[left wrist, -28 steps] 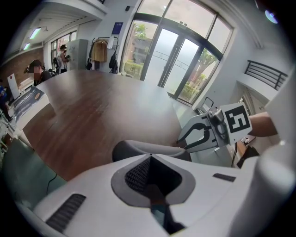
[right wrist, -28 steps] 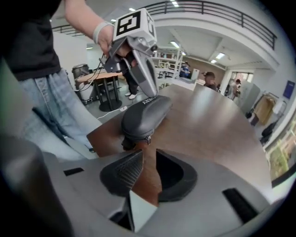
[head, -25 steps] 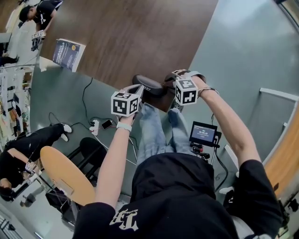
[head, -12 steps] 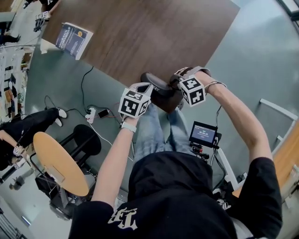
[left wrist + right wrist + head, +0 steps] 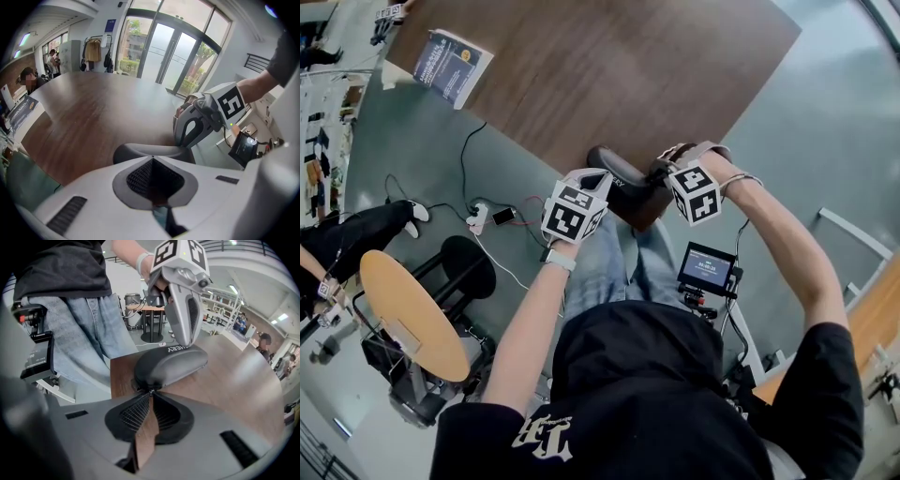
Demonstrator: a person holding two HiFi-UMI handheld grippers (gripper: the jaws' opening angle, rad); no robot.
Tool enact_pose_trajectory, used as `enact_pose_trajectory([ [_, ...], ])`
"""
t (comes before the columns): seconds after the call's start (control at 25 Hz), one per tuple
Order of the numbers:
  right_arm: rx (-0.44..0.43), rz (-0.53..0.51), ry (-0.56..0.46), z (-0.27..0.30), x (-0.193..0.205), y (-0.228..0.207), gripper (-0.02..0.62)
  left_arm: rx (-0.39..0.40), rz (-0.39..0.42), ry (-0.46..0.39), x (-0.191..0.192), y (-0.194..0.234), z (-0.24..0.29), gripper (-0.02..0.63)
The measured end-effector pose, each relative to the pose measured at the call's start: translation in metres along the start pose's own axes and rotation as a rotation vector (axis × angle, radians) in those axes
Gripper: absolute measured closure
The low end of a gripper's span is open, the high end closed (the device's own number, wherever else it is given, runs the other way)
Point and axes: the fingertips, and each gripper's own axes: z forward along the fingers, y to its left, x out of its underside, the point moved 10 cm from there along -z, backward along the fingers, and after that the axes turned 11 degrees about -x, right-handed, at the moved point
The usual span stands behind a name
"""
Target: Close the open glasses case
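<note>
A: Rolled a little, the right tool (image 5: 150, 391) has. Its marker cube (image 5: 694, 194) sits more tilted in the head view than a second ago, and its jaws have just been closing.

B: Closing on anything?

A: Nothing shows between the pads. The tips meet right at the near end of the glasses case (image 5: 171, 365).

B: And the left tool (image 5: 152, 158)?

A: Narrow as well, tips together just at the case's other end, with nothing in the grip.

B: Where does the case lie?

A: Centre of the head view, on the near corner of the brown wooden bench (image 5: 581, 66), between the two tools, lid down on its base. A book (image 5: 450, 64) lies well apart, at the upper left of the frame.
</note>
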Motion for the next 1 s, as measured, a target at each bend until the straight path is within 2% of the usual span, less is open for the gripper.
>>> enact_pose_trajectory([
  [0.16, 0.016, 0.022, -0.008, 0.004, 0.006, 0.001, 0.583, -0.021, 0.013, 0.008, 0.001, -0.001, 0.006, 0.6],
  [0.32, 0.038, 0.052, -0.017, 0.001, 0.008, 0.001, 0.585, -0.025, 0.001, 0.025, -0.001, 0.002, 0.007, 0.6],
  [0.4, 0.049, 0.076, -0.027, -0.003, 0.009, 0.004, 0.607, -0.023, -0.003, 0.031, -0.002, 0.003, 0.006, 0.6],
  [1.0, 0.128, 0.162, -0.044, -0.002, 0.008, 0.016, 0.607, -0.056, -0.06, 0.022, -0.001, 0.003, 0.008, 0.6],
])
